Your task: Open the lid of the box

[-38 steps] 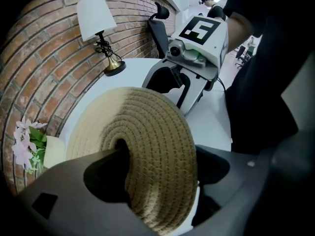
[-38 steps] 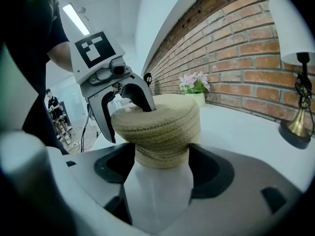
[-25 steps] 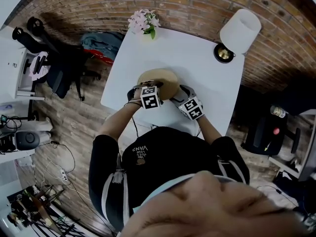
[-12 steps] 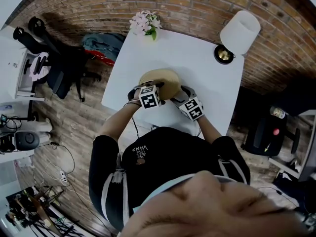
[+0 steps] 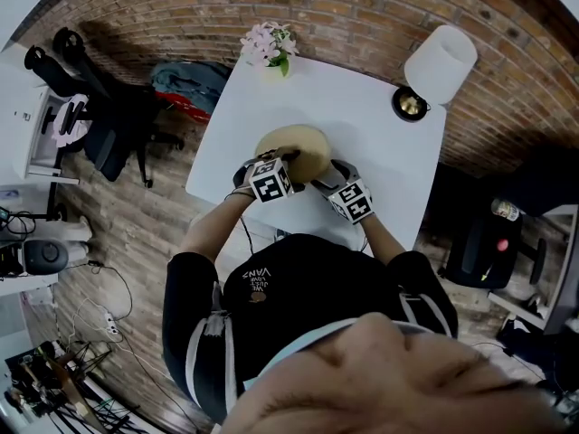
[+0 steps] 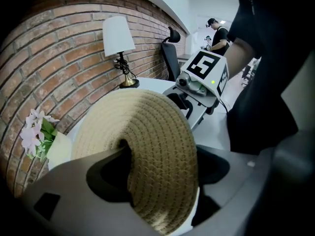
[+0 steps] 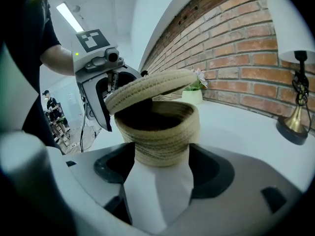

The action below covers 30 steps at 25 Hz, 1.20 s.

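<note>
On the white table [image 5: 380,107], near edge: woven round box [image 7: 160,132], upright, with its lid [image 7: 150,88] tilted over the mouth.
Lid position: raised on the left side, a dark gap showing beneath; the far right edge appears to rest on the box rim.
Left gripper [image 6: 165,161]: jaws closed down on the lid's rim, one above and one below the weave; it carries the lid.
Right gripper [image 7: 160,163]: jaws set on either side of the box's lower wall, pressed against it and steadying it on the table.
Step in hand: lid part-lifted, judged about midway; the box is not yet fully open.
Next move calls for: lifting the lid higher and clear of the rim, likely leftward, while the right gripper's hold keeps the light box from tipping or sliding.
Count, task things: one box; one lid.
Count, tools: two grippers, both engaged.
Count, other: one table; one lamp [image 5: 441,54] at the far right corner; one pot of pink flowers [image 5: 267,45] at the far left corner.
</note>
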Each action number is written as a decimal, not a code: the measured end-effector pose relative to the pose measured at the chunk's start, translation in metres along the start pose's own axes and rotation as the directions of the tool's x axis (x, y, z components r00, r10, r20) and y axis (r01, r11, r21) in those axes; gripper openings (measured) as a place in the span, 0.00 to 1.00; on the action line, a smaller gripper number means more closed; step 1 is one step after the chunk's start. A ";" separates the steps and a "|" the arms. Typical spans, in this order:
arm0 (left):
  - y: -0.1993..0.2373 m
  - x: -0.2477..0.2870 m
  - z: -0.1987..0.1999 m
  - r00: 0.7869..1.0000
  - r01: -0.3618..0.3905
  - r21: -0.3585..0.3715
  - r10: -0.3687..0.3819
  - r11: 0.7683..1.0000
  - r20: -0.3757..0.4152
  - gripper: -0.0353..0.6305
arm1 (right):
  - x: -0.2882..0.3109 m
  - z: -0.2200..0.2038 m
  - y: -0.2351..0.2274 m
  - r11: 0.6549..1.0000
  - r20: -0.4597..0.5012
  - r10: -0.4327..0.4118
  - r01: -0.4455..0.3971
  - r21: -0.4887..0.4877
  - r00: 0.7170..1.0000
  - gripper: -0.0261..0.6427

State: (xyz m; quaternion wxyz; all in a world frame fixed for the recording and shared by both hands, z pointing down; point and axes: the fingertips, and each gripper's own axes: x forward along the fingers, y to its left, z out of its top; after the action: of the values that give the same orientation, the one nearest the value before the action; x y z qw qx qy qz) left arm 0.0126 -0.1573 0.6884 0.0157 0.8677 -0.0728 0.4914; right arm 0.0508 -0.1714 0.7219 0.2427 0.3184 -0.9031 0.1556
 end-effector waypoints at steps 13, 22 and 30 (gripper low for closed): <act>0.008 -0.025 0.010 0.984 -0.105 -0.041 0.110 0.994 0.142 0.61 | -0.012 0.008 0.001 1.000 -0.017 -0.031 0.031 0.005 0.999 0.51; 0.014 -0.043 0.013 0.954 -0.153 -0.110 0.176 0.982 0.243 0.61 | -0.030 0.018 -0.001 0.995 0.013 -0.078 0.077 0.059 0.997 0.51; 0.020 -0.061 0.015 0.917 -0.183 -0.175 0.232 0.967 0.323 0.61 | -0.047 0.036 -0.008 0.979 0.075 -0.149 0.136 0.152 0.986 0.51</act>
State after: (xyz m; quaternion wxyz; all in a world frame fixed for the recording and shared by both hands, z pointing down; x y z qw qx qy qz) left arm -0.0081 -0.1718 0.6279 0.0121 0.9236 -0.2010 0.3262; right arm 0.0760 -0.1696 0.6680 0.1899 0.4058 -0.8736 0.1898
